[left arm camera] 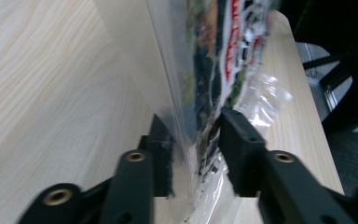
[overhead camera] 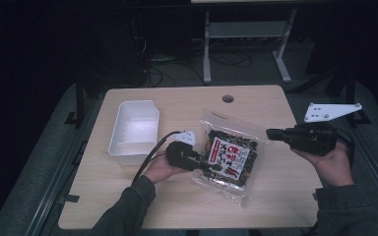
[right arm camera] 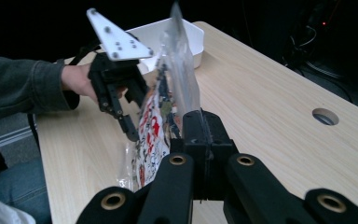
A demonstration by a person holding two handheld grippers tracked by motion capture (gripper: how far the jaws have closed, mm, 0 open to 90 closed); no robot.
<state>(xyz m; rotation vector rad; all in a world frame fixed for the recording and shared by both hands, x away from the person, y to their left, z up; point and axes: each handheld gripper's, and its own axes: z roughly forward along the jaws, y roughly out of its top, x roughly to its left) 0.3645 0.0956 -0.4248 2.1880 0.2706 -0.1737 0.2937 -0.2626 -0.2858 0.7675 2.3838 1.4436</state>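
A clear snack bag [overhead camera: 231, 155] with dark contents and a red and white label lies tilted at the table's middle. My left gripper [overhead camera: 209, 166] comes in from the left and has the bag's lower left edge between its jaws. In the left gripper view both pads press on the bag [left arm camera: 214, 46], so the left gripper [left arm camera: 196, 149] is shut on it. My right gripper [overhead camera: 270, 133] is at the bag's upper right corner. In the right gripper view its jaws [right arm camera: 200, 121] are shut on the bag's clear edge, the bag [right arm camera: 156, 126] stands up off the table, and the left gripper [right arm camera: 133, 133] is at its far side.
A white plastic tub [overhead camera: 134, 130] stands on the light wooden table [overhead camera: 177, 206] left of the bag, and it looks empty. A round cable hole [overhead camera: 228, 98] sits near the far edge. Beyond the table are a dark floor, cables and a metal stand.
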